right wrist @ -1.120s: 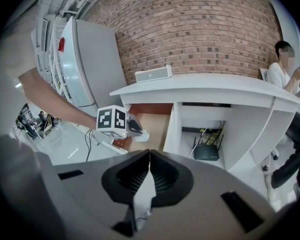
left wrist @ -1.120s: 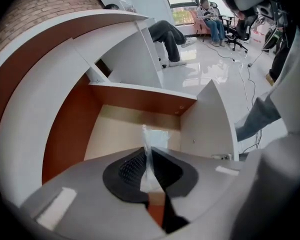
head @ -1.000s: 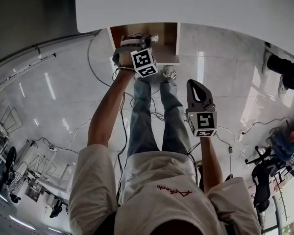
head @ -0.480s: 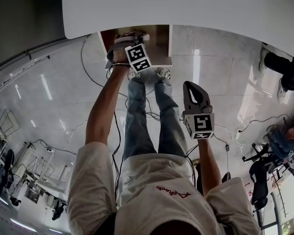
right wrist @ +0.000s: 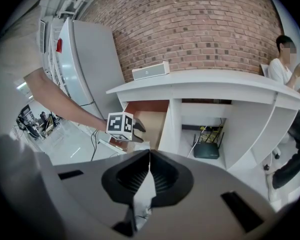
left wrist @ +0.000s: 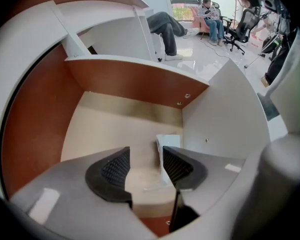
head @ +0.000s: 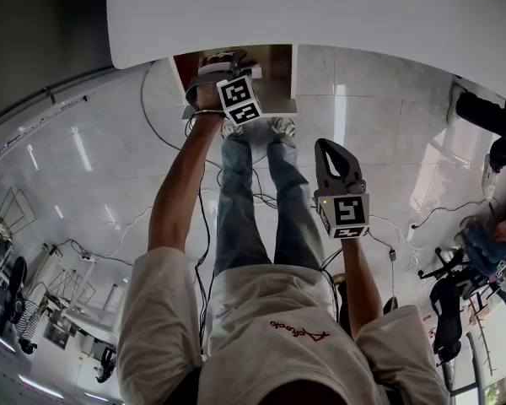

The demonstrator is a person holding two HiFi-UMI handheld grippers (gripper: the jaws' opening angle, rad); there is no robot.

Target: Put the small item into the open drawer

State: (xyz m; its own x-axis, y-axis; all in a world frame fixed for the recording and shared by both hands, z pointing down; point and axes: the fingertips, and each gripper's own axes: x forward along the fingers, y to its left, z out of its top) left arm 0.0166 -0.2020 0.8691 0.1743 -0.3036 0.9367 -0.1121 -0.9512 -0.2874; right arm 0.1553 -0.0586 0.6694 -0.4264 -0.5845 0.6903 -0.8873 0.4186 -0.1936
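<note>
Left gripper (left wrist: 146, 151) jaws have just been opening and stand wide inside the open drawer (left wrist: 100, 119). The small item (left wrist: 168, 141) lies loose on the drawer floor between them, beside the right-hand jaw, long axis running away from the jaws. Right gripper (right wrist: 149, 159) jaws are closed and empty, well back from the drawer.

Small item (left wrist: 168, 143) in drawer (left wrist: 131, 87), left tongs (left wrist: 146, 158) over it, right tongs (right wrist: 149, 155) outside.

Two tools on show: the left tool (left wrist: 146, 165) and the right tool (right wrist: 149, 176). One open drawer (left wrist: 130, 86), one small white item (left wrist: 168, 141) inside it. One counter (right wrist: 215, 79), one black router (right wrist: 206, 149) beneath, right of centre.
</note>
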